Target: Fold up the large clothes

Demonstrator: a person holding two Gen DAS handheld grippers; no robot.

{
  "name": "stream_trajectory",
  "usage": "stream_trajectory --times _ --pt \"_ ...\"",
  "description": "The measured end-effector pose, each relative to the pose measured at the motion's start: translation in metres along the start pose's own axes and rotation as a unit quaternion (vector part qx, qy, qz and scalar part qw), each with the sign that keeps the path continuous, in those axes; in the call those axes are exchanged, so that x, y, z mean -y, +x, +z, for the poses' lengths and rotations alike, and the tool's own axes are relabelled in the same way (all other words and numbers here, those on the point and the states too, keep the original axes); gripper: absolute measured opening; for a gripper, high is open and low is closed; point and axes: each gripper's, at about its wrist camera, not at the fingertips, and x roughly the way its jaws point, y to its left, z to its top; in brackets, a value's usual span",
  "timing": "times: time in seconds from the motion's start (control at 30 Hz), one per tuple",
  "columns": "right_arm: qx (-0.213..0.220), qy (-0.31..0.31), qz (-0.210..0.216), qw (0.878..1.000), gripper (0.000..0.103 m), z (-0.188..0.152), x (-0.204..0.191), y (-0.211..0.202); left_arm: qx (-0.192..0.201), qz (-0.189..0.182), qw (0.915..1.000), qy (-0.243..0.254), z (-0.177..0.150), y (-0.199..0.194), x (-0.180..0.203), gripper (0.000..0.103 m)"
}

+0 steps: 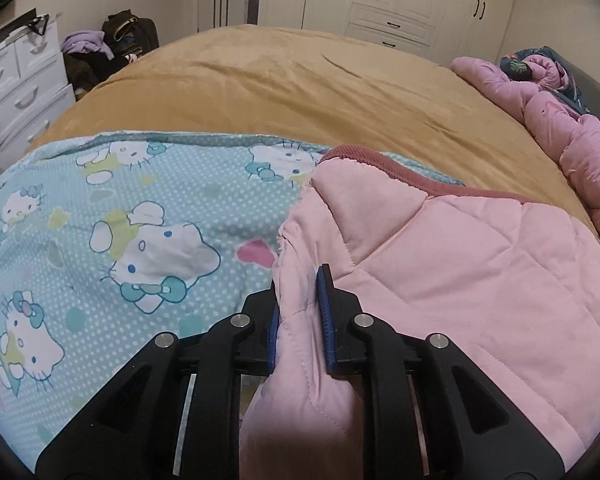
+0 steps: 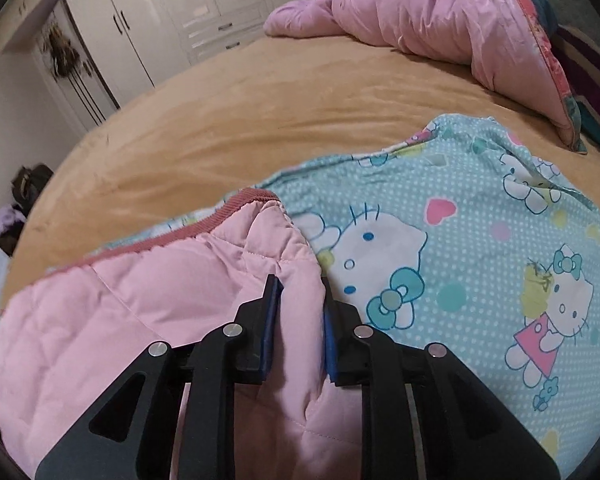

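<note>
no readable writing anywhere i can see, only hello kitty figures printed on the blue sheet [image 1: 100, 220]. my left claw [image 1: 300, 320] is clamped on a bunched edge of the pink quilted garment [image 1: 460, 280]. my right claw [image 2: 300, 328] pinches another fold of it the same way. the garment lies on the sheet, over the tan bed [image 1: 280, 92].
</note>
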Motion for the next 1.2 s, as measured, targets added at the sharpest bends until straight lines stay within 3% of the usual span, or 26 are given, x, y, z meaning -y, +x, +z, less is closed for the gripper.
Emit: stream_trajectory --times 0.17,0.23,0.27,0.3,0.37,0.47,0.53,0.6,0.7,0.93,1.2 --pt "-0.021 -0.009 -0.013 1.000 0.024 0.000 0.001 0.000 -0.005 0.006 1.0000 0.006 -0.002 -0.001 0.002 0.011" --pt "-0.024 -0.013 -0.016 1.000 0.028 0.000 0.000 -0.005 -0.009 0.014 0.9998 0.007 -0.002 -0.002 0.001 0.016" --pt "-0.025 -0.009 -0.019 0.999 0.038 -0.001 0.001 -0.011 -0.008 0.015 0.9998 0.008 -0.002 -0.005 0.001 0.016" --pt "-0.027 -0.004 -0.018 0.999 0.060 -0.002 0.004 -0.017 -0.009 0.018 0.9997 0.011 -0.002 -0.007 0.001 0.018" --pt "-0.027 0.008 0.006 1.000 0.078 -0.004 0.013 -0.029 -0.009 0.027 0.9995 0.016 -0.002 -0.011 0.000 0.025" --pt "-0.026 0.013 0.036 0.999 0.080 -0.006 0.023 -0.047 -0.007 0.027 0.9995 0.014 -0.003 -0.021 -0.005 0.040" --pt "-0.018 0.006 0.054 0.998 0.084 -0.010 0.027 -0.065 -0.005 0.029 0.9995 0.012 -0.005 -0.029 -0.008 0.061" --pt "-0.013 -0.008 0.070 0.997 0.090 -0.013 0.026 -0.082 -0.001 0.022 0.9997 0.008 -0.006 -0.039 -0.011 0.069" --pt "-0.008 -0.032 0.094 0.995 0.096 -0.019 0.021 -0.105 0.010 0.016 0.9998 0.003 -0.008 -0.058 -0.014 0.094" --pt "0.002 -0.074 0.123 0.990 0.099 -0.040 0.016 -0.133 0.011 -0.020 0.9997 -0.006 -0.015 -0.091 -0.017 0.094" --pt "-0.012 -0.099 0.116 0.988 0.099 -0.060 0.015 -0.135 0.000 -0.016 0.9999 -0.002 -0.036 -0.099 -0.023 0.094"
